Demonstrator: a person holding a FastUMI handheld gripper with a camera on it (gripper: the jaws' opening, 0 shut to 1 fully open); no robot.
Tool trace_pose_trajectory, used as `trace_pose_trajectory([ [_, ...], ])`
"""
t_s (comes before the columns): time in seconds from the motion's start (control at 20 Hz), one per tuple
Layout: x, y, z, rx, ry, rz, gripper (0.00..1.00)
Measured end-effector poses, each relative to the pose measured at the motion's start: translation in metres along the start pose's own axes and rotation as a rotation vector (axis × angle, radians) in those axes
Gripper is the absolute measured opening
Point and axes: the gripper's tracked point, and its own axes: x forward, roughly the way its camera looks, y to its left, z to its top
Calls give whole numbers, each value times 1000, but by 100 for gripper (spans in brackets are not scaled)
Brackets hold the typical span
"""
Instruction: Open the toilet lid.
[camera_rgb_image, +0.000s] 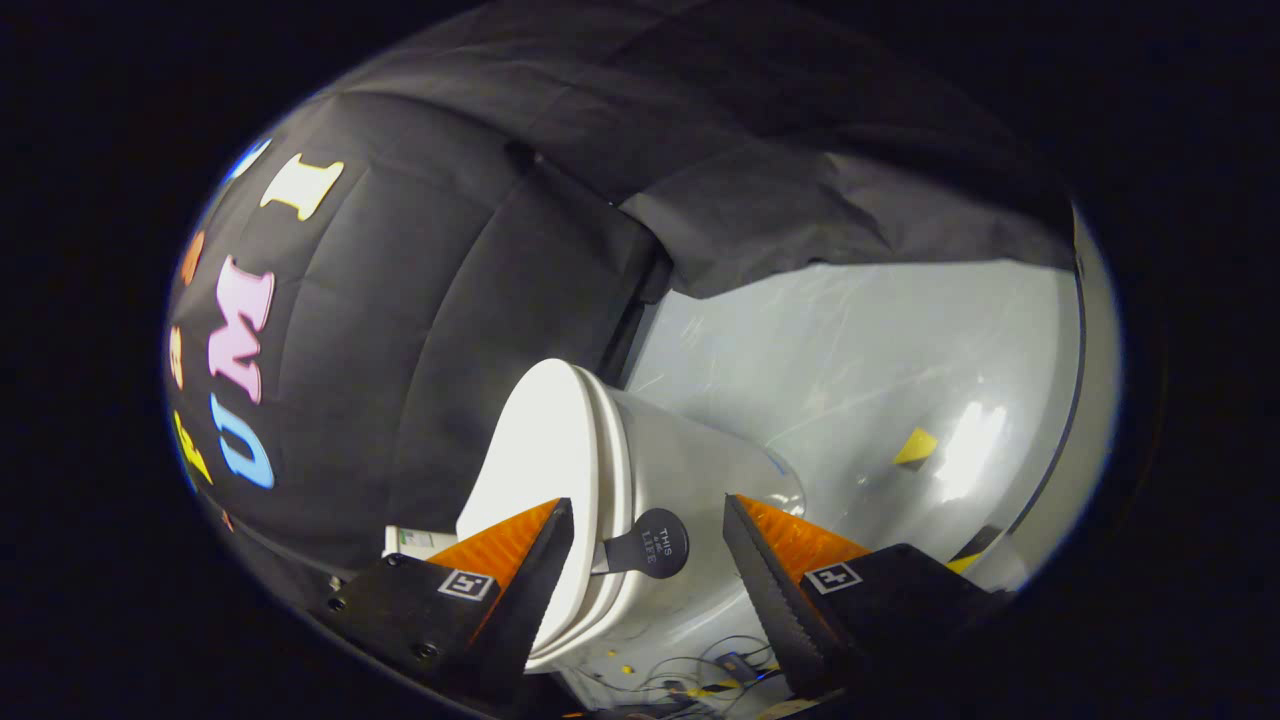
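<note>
A white toilet (700, 470) stands just ahead of my fingers, and it looks tipped because I hold the view rolled to one side. Its white lid (545, 440) lies down flat on the seat. A dark round lifting tab (652, 545) sticks out from the lid's front edge. My gripper (648, 503) is open, its two fingers spread wide with the tab in the gap between them. Neither finger touches the tab; the left fingertip (555, 520) overlaps the lid's rim in the view.
The black cloth wall (400, 350) hangs behind the toilet. Glossy grey floor (850, 360) spreads beside the bowl, with a yellow tape mark (915, 447). Loose cables (700, 680) lie at the toilet's foot. A small white box (410, 541) sits by the wall.
</note>
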Motion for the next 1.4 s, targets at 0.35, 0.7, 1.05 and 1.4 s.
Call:
trace_pose_trajectory([
  [0.35, 19, -8, -17, 178, 65, 70, 44],
  [0.7, 8, 1, -13, 204, 50, 105, 13],
  [1.05, -13, 30, -9, 107, 24, 142, 10],
  [1.4, -64, 97, -6, -50, -45, 169, 8],
])
